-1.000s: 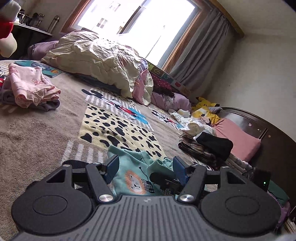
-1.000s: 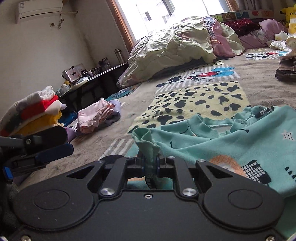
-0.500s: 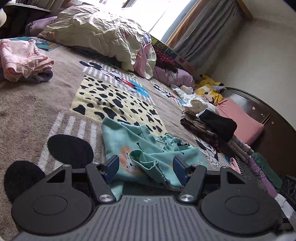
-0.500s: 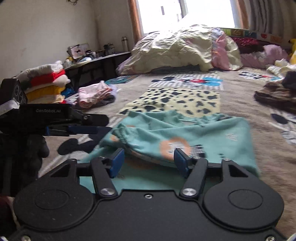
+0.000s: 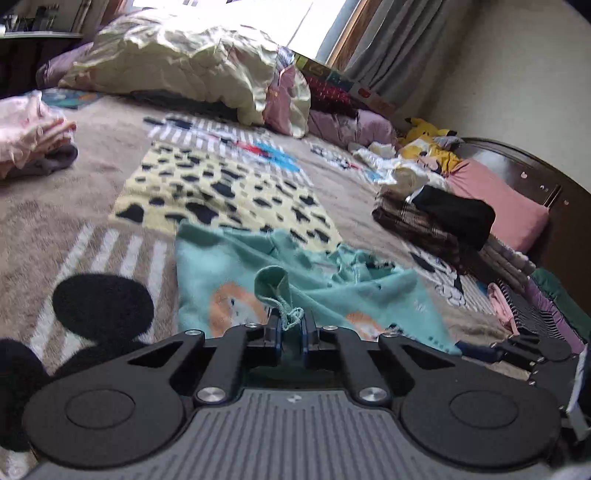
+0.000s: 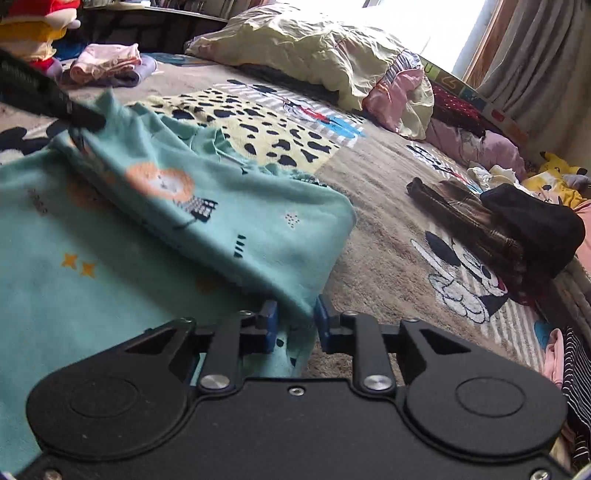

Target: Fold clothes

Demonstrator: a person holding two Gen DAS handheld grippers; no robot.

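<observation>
On the patterned blanket (image 5: 92,206) lay the teal garment (image 6: 229,214), soft knit with lion prints, its long side running from the left gripper (image 5: 291,338) across to the right gripper (image 6: 295,321). Left jaws were clamped on a bunched corner. Right jaws stood apart around an edge; contact was unclear.

Bright window (image 5: 258,14) behind grey curtain (image 5: 391,48); pale wall (image 5: 517,74); dark wooden headboard (image 5: 517,166); patterned bed blanket (image 5: 221,184); rumpled yellow quilt (image 5: 177,59).
</observation>
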